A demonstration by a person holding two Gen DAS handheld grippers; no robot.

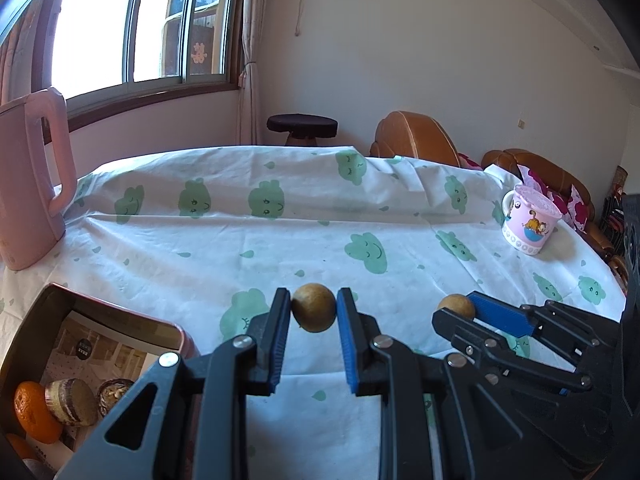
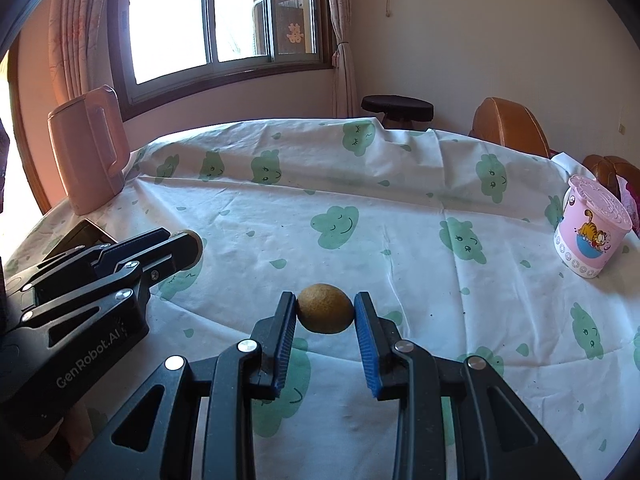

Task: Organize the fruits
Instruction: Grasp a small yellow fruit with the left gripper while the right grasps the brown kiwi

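My left gripper is shut on a small round brown fruit, held just over the cloud-print tablecloth. My right gripper is shut on a second brown fruit. In the left wrist view the right gripper comes in from the right with its fruit at the tips. In the right wrist view the left gripper lies at the left with its fruit half hidden. A pink-rimmed tin box at lower left holds an orange, a small cake and a nut cup.
A pink kettle stands at the table's far left by the window. A pink cartoon mug with a lid sits at the right edge. Brown leather chairs and a dark stool are behind the table.
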